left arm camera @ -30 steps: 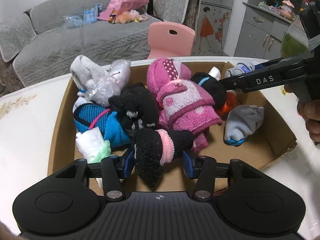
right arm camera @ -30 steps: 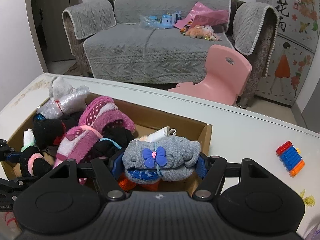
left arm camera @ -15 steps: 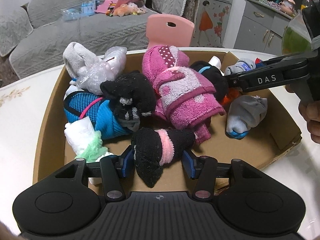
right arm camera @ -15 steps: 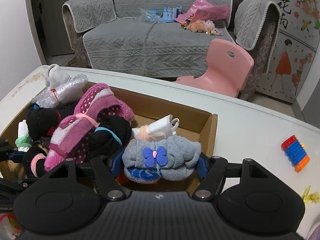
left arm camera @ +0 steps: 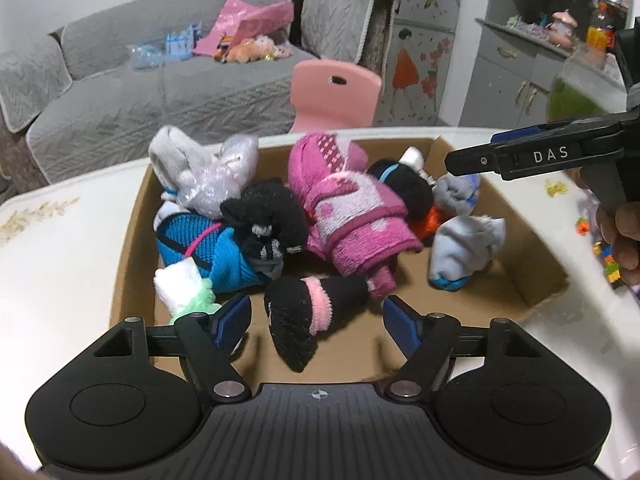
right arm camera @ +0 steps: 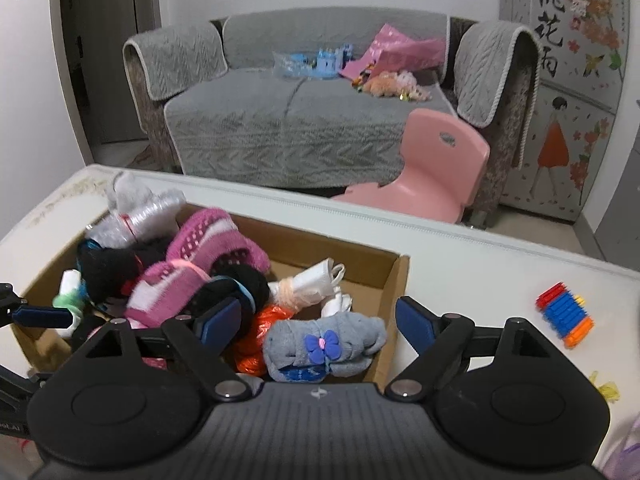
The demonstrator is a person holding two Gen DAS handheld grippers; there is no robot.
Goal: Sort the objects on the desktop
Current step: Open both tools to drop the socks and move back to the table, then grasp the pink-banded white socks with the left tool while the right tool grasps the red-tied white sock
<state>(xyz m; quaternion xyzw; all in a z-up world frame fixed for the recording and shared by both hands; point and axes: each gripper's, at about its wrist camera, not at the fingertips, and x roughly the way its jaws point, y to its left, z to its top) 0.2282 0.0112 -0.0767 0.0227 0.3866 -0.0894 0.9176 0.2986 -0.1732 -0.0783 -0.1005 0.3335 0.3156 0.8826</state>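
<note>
A cardboard box (left arm camera: 132, 240) on the white table holds several rolled socks. My left gripper (left arm camera: 316, 316) is open over its near edge, and a black sock with a pink band (left arm camera: 308, 316) lies loose between the fingers on the box floor. My right gripper (right arm camera: 320, 320) is open above the box's right end (right arm camera: 394, 292). A grey sock with a blue bow (right arm camera: 324, 346) lies in the box below it. The right gripper also shows in the left wrist view (left arm camera: 520, 158), above the box's far right corner.
Pink, blue, black and grey sock bundles (left arm camera: 352, 216) fill the box. A red-and-blue block stack (right arm camera: 564, 314) and small toys (left arm camera: 608, 260) lie on the table right of the box. A pink chair (right arm camera: 436, 164) and grey sofa (right arm camera: 304, 120) stand beyond the table.
Both grippers have opened. The black sock with the pink band and the grey sock with the blue bow have dropped into the box. Both grippers have lifted slightly.
</note>
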